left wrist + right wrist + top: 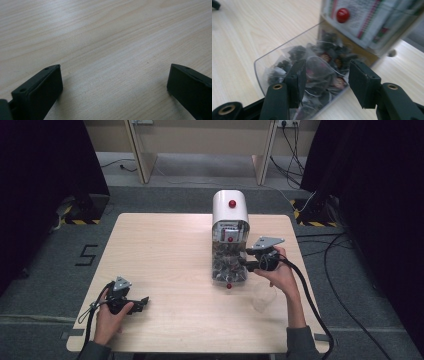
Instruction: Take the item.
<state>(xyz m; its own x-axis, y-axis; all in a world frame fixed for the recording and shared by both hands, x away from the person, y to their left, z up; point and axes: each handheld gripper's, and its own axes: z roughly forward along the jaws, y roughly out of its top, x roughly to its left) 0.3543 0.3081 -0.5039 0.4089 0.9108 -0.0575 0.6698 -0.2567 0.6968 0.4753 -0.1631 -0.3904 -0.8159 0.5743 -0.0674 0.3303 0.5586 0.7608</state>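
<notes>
A white dispenser [230, 210] with a red knob [232, 203] on its domed top stands at the far middle of the table [165, 250]. Its clear bin [229, 265] sticks out toward the person and holds a heap of clear sachets [317, 67] with dark contents.

The right gripper [251, 258] is at the bin's right side, held in the right hand [280, 272], its jaws pointing left into the bin. In the right gripper view the gripper [325, 77] has its jaws moderately apart, set over the bin's open top with the sachets between and just beyond them. One sachet bulges up between the jaws; whether either jaw touches it cannot be told. A second red knob [343, 15] sits on the dispenser's front above the bin, and a third [228, 285] on the bin's near edge.

A clear cup [263, 297] stands on the table near the bin's right corner, just beside the right wrist.

The left gripper [141, 303] lies well left of the dispenser, near the table's near edge, in the left hand [107, 312]. In its own view the gripper [113, 80] has its jaws wide apart over bare wood.
</notes>
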